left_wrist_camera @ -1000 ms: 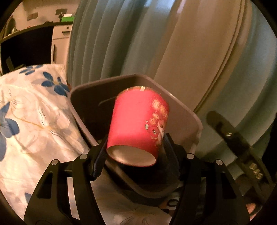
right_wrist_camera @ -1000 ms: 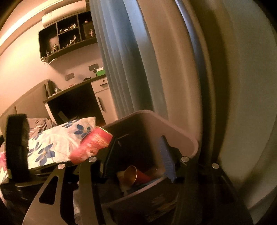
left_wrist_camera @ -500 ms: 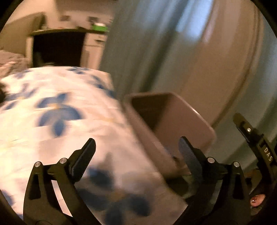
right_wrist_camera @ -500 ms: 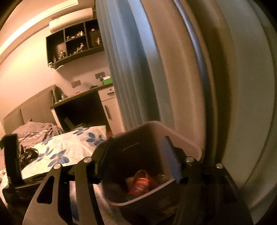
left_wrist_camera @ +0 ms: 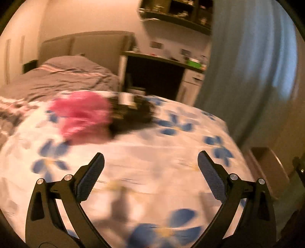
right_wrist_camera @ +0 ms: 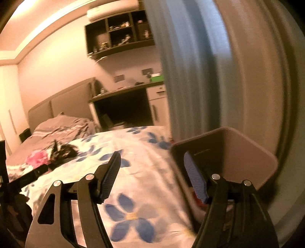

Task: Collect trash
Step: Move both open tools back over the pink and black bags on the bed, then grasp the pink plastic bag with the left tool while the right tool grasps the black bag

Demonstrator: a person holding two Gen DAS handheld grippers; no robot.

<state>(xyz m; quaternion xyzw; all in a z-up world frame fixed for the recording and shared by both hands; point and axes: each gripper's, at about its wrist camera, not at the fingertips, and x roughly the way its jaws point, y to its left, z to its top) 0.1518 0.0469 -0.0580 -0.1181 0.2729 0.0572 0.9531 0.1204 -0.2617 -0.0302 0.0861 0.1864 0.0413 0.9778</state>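
A: Bedding?
B: White duvet with blue flowers (left_wrist_camera: 152,148) over the near bed; grey striped bedding (left_wrist_camera: 63,76) beyond it, against an upholstered headboard (right_wrist_camera: 63,103).

A: Far wall?
B: Dark desk (right_wrist_camera: 124,106) with a white drawer unit (right_wrist_camera: 158,106) beside it, and a green box (right_wrist_camera: 157,77) on top. Dark wall shelf (right_wrist_camera: 118,36) above, holding small items too blurred to name. Air conditioner (right_wrist_camera: 112,9) over the shelf.

A: Right side?
B: Blue-grey curtain (right_wrist_camera: 190,66), hanging in folds.

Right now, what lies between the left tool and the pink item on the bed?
Only floral bedspread separates left tool from pink item, per the blurred left wrist view.
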